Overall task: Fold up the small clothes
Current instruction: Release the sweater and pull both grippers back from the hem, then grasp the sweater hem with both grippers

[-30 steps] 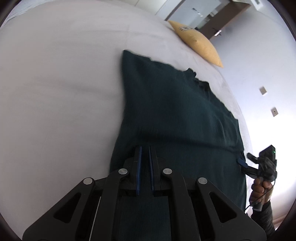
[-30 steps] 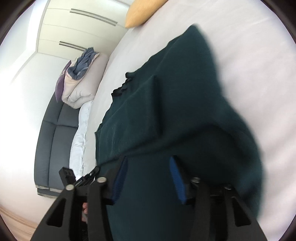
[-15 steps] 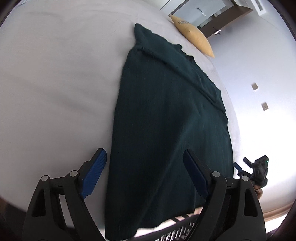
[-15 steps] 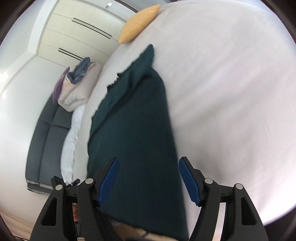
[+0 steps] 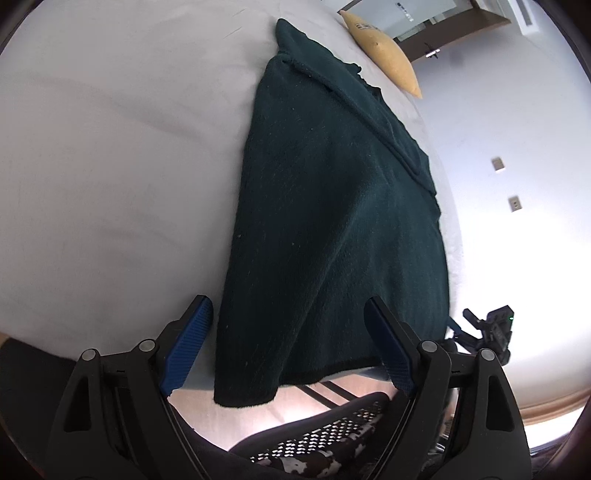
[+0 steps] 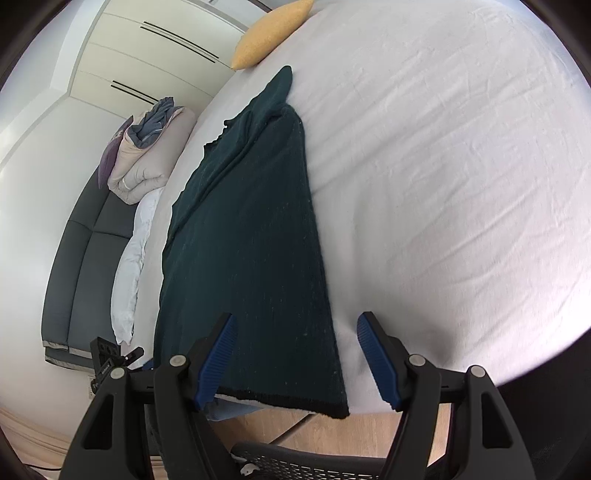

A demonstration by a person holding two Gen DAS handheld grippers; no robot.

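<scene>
- Where a second ago the left gripper (image 5: 286, 343) was pinched on the garment (image 5: 332, 221), now released, jaws spread wide with nothing between them.
- Likewise the right gripper (image 6: 295, 354): gaping half a second back, gaping now, empty.
- Pulled back toward the near edge of the bed (image 6: 443, 184), both of them; no contact with cloth visible.
- Laid down lengthwise as a long narrow strip, running from near the pillow (image 6: 271, 35) at the far end to the near edge, hem hanging just over it.
- Probably means a lengthwise fold finished and dropped; likely a crosswise fold left, hem carried toward the far end.
- Plenty of bare sheet toward the bed's right side; much less on the other, cloth lying close to that long edge, sofa (image 6: 77, 251) beyond.
- Overhanging hem easy to pinch from below the edge.
</scene>
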